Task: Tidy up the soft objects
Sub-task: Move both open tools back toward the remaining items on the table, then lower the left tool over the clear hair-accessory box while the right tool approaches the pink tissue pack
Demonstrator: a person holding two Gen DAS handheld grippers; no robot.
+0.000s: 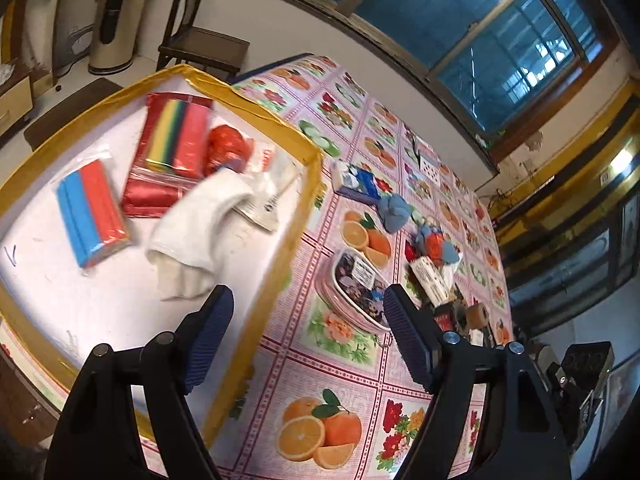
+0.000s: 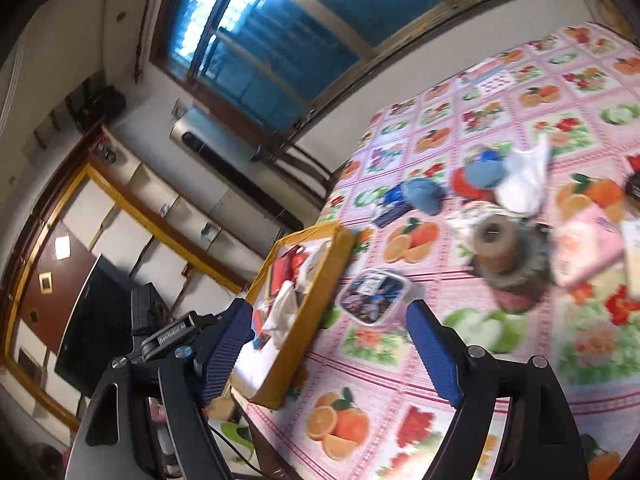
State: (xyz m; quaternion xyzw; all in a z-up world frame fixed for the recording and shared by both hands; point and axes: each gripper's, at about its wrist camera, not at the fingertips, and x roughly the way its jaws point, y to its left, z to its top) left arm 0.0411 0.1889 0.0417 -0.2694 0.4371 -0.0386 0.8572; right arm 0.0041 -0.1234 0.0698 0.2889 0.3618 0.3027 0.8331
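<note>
Soft things already sit in the tray (image 1: 308,152): a white cloth (image 1: 192,224) nearest, sponges (image 1: 94,212) behind. Both the left gripper (image 1: 306,328) and right gripper (image 2: 330,344) gape wide, holding nothing. Farther along the counter (image 1: 340,364), blue cloth balls (image 1: 394,210) wait amid clutter; a hurried reach could snag the plastic box (image 1: 356,286) beside them instead.

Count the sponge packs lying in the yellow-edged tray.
2. A blue-and-orange sponge pack lies at the near left of the tray; a rainbow-striped pack sits farther back, beside the white cloth. That cloth could hide more.
</note>
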